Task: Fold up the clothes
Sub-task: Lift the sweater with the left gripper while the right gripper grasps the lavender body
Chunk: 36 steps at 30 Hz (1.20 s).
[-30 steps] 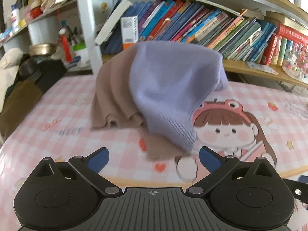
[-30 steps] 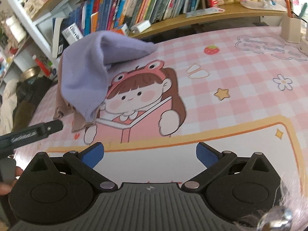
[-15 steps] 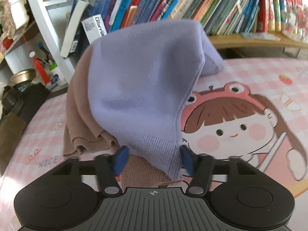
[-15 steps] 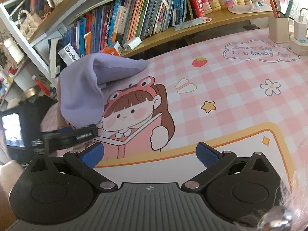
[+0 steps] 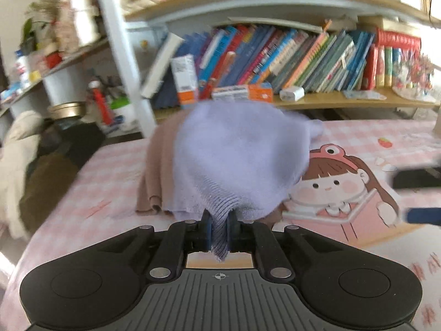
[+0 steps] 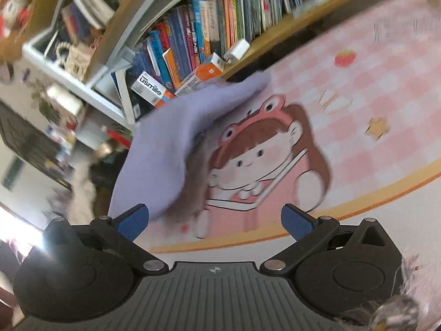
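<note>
Left gripper (image 5: 219, 230) closing on near ribbed hem of lilac knit (image 5: 242, 154), likely to drag it off brown garment (image 5: 160, 165); right gripper (image 6: 215, 219) open, empty.

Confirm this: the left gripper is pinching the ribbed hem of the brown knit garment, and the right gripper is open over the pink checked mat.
Wrong garment. The left gripper is closing its jaws on the ribbed hem of the lilac knit garment, as the left wrist view shows; the brown knit garment lies underneath, ungripped. The rest holds: the right gripper is open over the pink checked mat.
</note>
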Each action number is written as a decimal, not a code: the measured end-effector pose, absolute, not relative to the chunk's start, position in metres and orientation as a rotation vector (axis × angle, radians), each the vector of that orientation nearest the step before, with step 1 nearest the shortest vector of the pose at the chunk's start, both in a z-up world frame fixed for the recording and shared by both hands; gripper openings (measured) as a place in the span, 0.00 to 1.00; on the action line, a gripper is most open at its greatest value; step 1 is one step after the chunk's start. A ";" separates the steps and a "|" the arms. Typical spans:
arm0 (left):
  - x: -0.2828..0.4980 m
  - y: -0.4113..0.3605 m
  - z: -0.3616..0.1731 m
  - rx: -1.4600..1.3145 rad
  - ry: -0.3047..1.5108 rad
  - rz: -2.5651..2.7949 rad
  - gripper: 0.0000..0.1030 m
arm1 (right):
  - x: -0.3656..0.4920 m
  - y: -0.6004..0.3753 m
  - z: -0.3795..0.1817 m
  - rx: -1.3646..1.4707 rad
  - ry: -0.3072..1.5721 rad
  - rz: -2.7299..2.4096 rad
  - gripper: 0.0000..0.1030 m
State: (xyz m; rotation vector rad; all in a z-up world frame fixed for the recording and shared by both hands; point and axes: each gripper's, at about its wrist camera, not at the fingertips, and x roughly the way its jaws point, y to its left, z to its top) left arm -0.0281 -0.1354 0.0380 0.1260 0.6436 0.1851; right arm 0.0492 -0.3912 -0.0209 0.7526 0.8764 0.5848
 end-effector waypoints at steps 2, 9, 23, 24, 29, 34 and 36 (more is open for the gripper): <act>-0.053 -0.136 0.048 0.104 0.632 0.199 0.08 | 0.056 -0.389 -0.030 0.875 0.890 0.614 1.00; -0.114 -0.149 0.088 0.064 0.551 0.233 0.08 | 0.075 -0.365 -0.063 1.152 1.188 0.622 1.00; -0.147 -0.147 0.148 0.040 0.375 0.250 0.08 | 0.093 -0.353 -0.083 1.379 1.196 0.565 0.13; -0.147 -0.148 0.147 0.039 0.377 0.243 0.08 | 0.093 -0.353 -0.086 1.393 1.199 0.557 0.12; -0.137 -0.162 0.149 0.048 0.345 0.092 0.08 | 0.104 -0.390 -0.051 1.453 0.961 0.617 0.11; -0.129 -0.160 0.170 -0.188 0.227 -0.221 0.08 | 0.133 -0.447 0.053 1.342 0.557 0.799 0.11; -0.131 -0.155 0.184 -0.275 0.148 -0.357 0.08 | 0.138 -0.466 0.098 1.299 0.403 0.878 0.11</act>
